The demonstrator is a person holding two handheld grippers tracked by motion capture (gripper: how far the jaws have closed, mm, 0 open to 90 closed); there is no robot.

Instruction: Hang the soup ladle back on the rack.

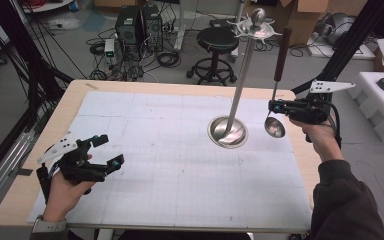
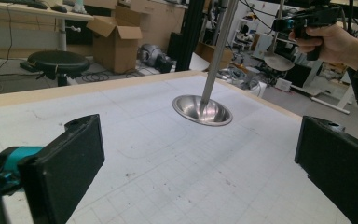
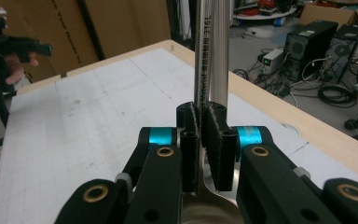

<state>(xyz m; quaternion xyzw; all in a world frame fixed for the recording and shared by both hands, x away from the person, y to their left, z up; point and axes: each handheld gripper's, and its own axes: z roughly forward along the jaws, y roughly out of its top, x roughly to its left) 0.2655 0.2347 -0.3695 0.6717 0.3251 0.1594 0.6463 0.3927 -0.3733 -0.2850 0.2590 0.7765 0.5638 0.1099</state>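
Currently the right claw [image 1: 276,106], right of centre in the high view, is clamped on the steel ladle with dark wooden handle [image 1: 275,127], held upright beside the tall steel hook stand [image 1: 228,131]; next, lift it to a hook; left claw [image 1: 107,151] stands apart, idle at lower left.

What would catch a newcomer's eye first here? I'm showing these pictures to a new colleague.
Probably the tall steel stand, a round base right of the table's middle with a pole rising to a hooked top. Next, the ladle hanging upright off the table's right side, its thin shaft clamped in the right claw. The left claw rests open at the near left corner, holding nothing.
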